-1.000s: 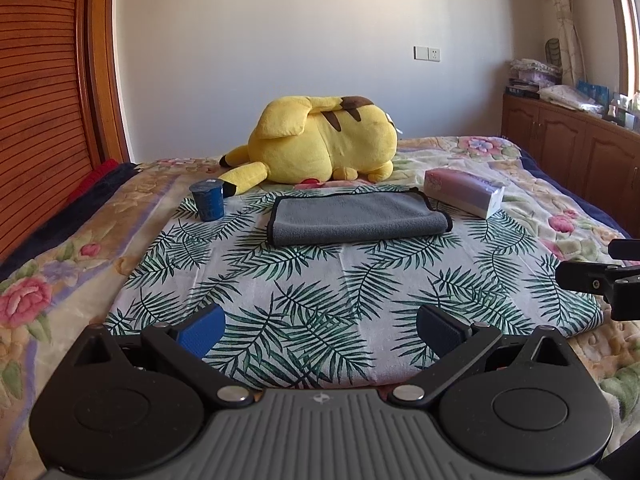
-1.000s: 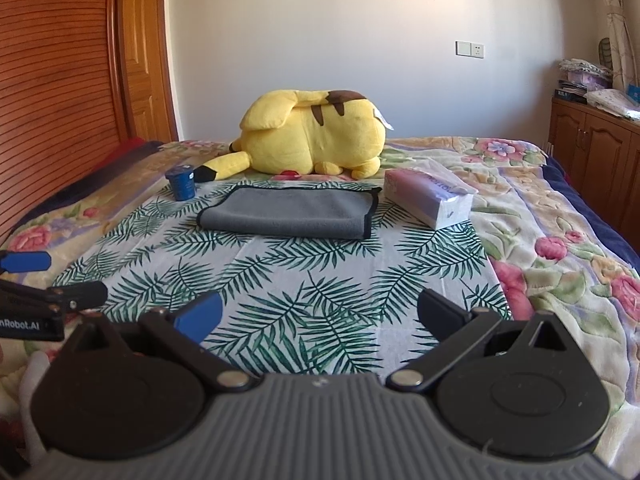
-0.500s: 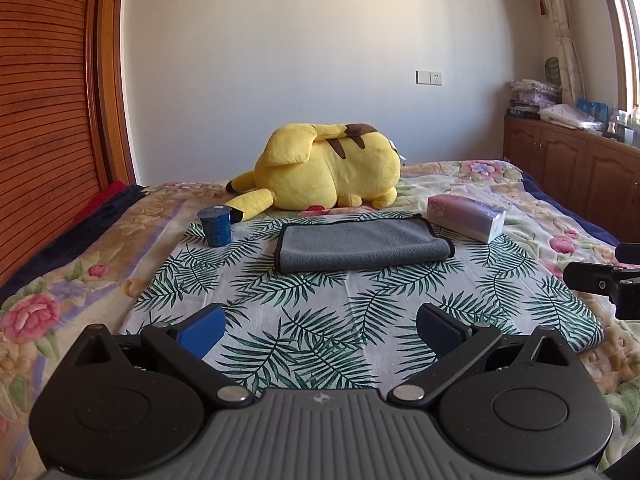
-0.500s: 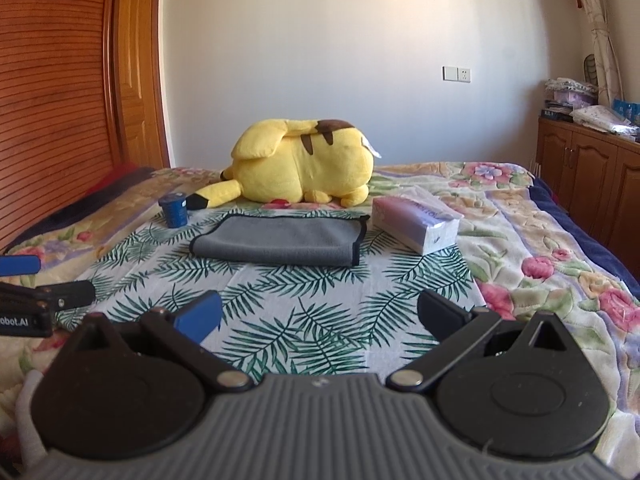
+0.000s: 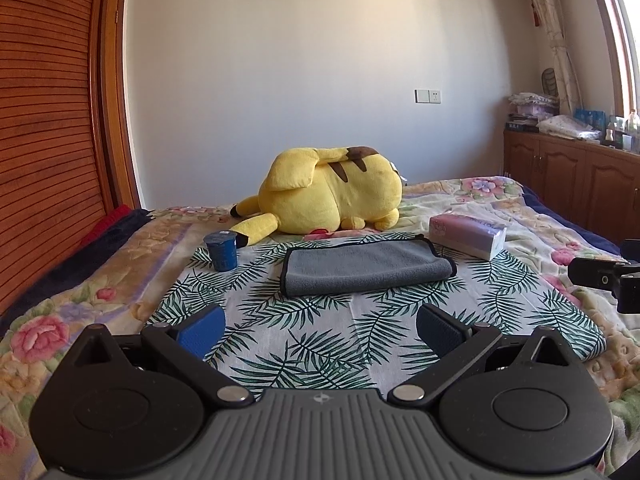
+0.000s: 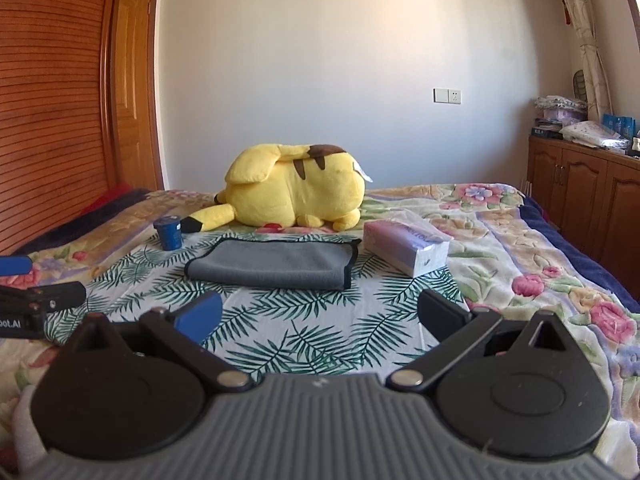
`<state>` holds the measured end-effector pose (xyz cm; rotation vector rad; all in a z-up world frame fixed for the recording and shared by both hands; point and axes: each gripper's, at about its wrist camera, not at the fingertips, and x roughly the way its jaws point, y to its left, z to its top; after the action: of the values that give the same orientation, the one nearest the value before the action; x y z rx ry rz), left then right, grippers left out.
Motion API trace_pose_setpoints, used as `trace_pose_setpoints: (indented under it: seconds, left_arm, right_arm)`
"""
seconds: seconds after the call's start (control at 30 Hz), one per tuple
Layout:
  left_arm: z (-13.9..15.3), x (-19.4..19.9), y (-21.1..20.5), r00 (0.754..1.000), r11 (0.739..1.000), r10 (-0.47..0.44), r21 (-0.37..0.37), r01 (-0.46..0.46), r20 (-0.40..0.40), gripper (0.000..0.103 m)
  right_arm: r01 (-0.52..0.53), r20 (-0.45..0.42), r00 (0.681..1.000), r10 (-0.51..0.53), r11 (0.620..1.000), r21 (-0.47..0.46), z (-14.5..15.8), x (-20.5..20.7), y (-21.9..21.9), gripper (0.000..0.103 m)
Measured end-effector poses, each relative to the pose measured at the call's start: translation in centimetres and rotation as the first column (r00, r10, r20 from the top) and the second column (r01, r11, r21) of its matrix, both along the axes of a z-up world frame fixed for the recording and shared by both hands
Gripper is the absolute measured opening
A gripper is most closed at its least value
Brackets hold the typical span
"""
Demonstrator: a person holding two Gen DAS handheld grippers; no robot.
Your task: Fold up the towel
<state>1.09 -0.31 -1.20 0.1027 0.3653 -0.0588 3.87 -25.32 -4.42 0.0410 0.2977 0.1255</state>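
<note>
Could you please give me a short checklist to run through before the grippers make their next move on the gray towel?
1. Left gripper open and holding nothing: ok.
2. Right gripper open and holding nothing: ok.
3. Towel lying flat on the leaf-print cloth, nothing on top: ok.
4. Blue cup apart from the towel's left edge: ok.
5. Tissue pack apart from the towel's right corner: cannot tell, close.
6. Towel fully folded: cannot tell; it looks folded over at least once.

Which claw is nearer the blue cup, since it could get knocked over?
Left. The small blue cup sits ahead-left of the left claw; the right claw sits further right, cup far left.
</note>
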Motion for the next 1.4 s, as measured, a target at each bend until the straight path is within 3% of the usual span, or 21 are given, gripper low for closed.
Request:
trace_pose_setpoints:
  seconds: [1.4]
  left_arm:
    - [0.17, -0.11, 0.26, 1.000, 1.000, 0.008, 0.000, -0.008, 0.012, 0.087]
  right_arm:
    - [0.013, 0.012, 1.000, -0.014, 1.000, 0.002, -0.11, -0.19, -0.46, 0.103]
